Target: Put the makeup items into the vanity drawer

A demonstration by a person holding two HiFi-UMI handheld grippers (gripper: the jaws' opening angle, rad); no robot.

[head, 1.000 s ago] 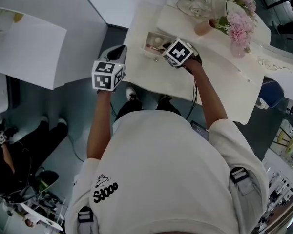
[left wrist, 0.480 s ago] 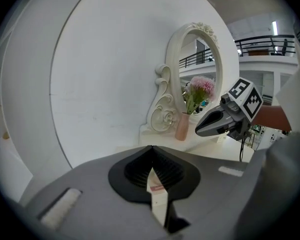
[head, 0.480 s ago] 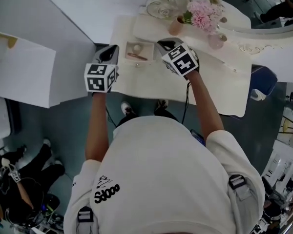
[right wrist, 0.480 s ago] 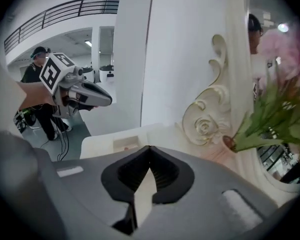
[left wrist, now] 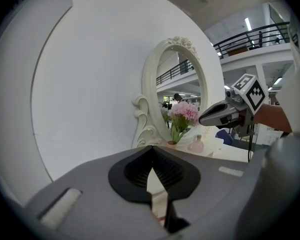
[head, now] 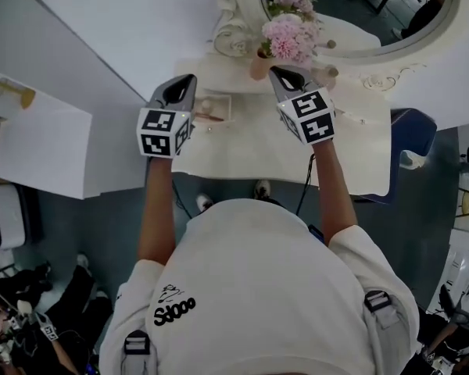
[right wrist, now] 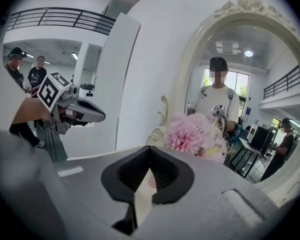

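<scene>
A small drawer (head: 226, 98) stands pulled out of the white vanity table (head: 250, 151); inside lie a round pale item (head: 207, 105) and a thin brownish stick (head: 213, 119). My left gripper (head: 186, 80) hovers just left of the drawer, jaws shut with nothing between them (left wrist: 151, 148). My right gripper (head: 280, 73) is held up to the right of the drawer, in front of the pink flowers (head: 285, 33), also shut and empty (right wrist: 150, 148). Each gripper shows in the other's view: the right gripper (left wrist: 202, 119) and the left gripper (right wrist: 102, 116).
An oval mirror (head: 445, 10) with an ornate cream frame (left wrist: 152, 84) stands at the back of the table. The flowers sit in a vase (head: 259, 65), with a pink bottle (left wrist: 196, 145) beside it. A blue chair (head: 410, 135) is at the right, a white wall at the left.
My right gripper has drawn back from the open drawer and moved right toward the flowers. The left gripper has lifted a little beside the drawer. The head view has tilted toward the mirror.
</scene>
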